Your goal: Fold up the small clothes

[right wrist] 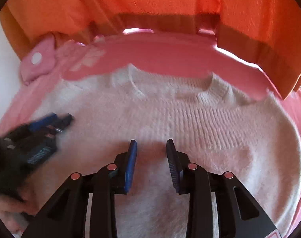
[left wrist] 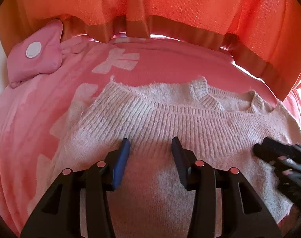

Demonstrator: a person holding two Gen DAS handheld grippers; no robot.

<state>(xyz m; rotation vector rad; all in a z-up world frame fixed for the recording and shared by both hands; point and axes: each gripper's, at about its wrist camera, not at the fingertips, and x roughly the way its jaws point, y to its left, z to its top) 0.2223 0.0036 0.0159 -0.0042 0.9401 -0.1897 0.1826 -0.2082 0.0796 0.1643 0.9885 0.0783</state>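
Observation:
A fuzzy white knit sweater [left wrist: 166,119] lies spread flat on a pink blanket [left wrist: 160,63], its ribbed neckline [left wrist: 209,97] toward the far side. It also fills the right wrist view [right wrist: 170,115]. My left gripper [left wrist: 151,144] is open and empty, its fingers just above the ribbed part of the sweater. My right gripper [right wrist: 151,144] is open and empty over the sweater's middle. The right gripper shows blurred at the right edge of the left wrist view [left wrist: 277,154]. The left gripper shows blurred at the left of the right wrist view [right wrist: 41,130].
The pink blanket has white bow patterns [left wrist: 118,61]. A pink bow-shaped cushion [left wrist: 35,55] with a white button lies at the far left. Orange curtains [left wrist: 170,6] hang along the far side, with bright light under their hem.

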